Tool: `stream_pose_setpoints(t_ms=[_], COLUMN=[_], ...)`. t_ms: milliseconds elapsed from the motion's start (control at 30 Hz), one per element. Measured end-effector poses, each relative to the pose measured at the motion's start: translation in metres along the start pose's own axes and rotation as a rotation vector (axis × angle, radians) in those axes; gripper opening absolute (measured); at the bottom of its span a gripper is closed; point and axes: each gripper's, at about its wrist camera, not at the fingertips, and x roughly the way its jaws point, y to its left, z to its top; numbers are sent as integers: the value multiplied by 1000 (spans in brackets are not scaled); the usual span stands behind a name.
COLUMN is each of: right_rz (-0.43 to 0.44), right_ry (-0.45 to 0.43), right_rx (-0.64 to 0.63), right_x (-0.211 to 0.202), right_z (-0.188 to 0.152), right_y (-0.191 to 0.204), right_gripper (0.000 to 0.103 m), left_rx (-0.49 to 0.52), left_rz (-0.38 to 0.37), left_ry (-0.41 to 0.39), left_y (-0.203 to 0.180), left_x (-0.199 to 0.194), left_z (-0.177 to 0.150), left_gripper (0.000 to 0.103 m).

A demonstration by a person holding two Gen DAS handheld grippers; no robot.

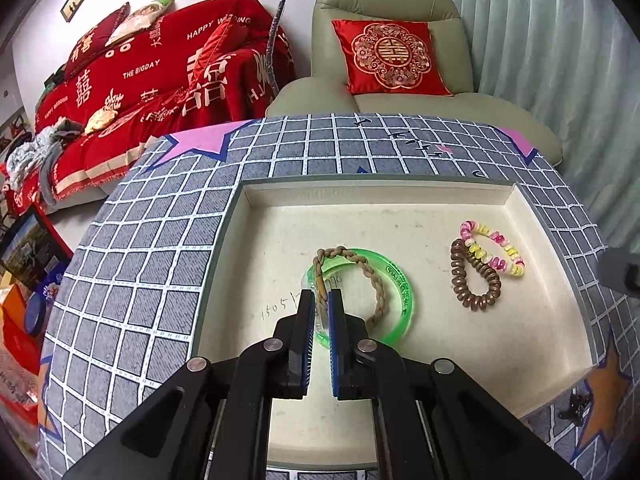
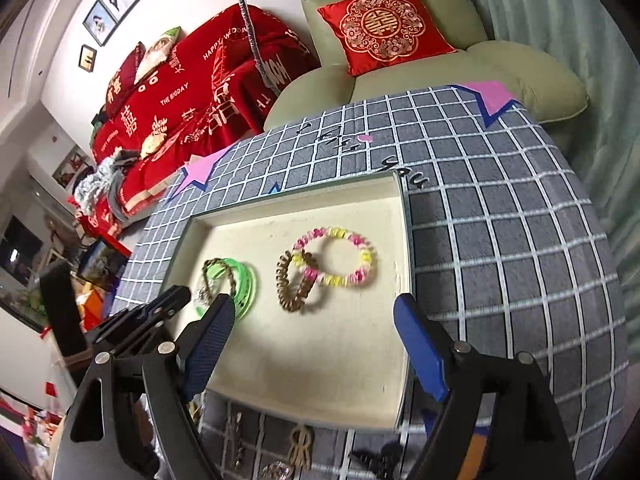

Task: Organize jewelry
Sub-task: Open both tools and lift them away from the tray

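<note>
Jewelry lies in a shallow cream tray (image 1: 400,196) on a desk (image 1: 140,240) covered with a grey, white-gridded cloth. In the left wrist view, the left gripper (image 1: 322,298) has its jaws nearly together, pinched on a braided tan bracelet (image 1: 360,268) whose loop drapes over a translucent green bangle (image 1: 404,292); whether the pads also catch the bangle's near rim I cannot tell. From that pair, at about 3 o'clock and apart from it, a brown coil bracelet (image 1: 472,280) lies with a pink-and-yellow beaded bracelet (image 1: 496,248) overlapping its upper end.

In the right wrist view the right gripper (image 2: 316,312) has its jaws spread wide with nothing between them, above the near part of the tray. The pink-and-yellow bracelet and brown coil sit at about 12 o'clock from it, the green bangle at about 10 o'clock. More small pieces (image 2: 300,448) lie on the cloth at the tray's near edge, blurred. Beyond the desk stand a green armchair (image 1: 392,0) with a red cushion (image 1: 390,58) and a sofa under a red cover (image 1: 160,72).
</note>
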Motion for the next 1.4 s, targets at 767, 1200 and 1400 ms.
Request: stream_pose_setpoints(t_ms=[767,1200,1400], right_rz=[-22,-101,-158], right_ry=[55,115,102], right_rx=[-97,-104,-110], right_x=[-42,-33,-34], right_z=[-79,-123,-126], right_y=[11,-5,-14], right_gripper=[103,103,103], left_rx=[-52,-58,-37], left_rz=[42,63,45], left_ry=[-67,7,13], left_y=[45,70,67], left_x=[-65,-71,-65], left_z=[-67,-125,-125], left_gripper=[103,103,103])
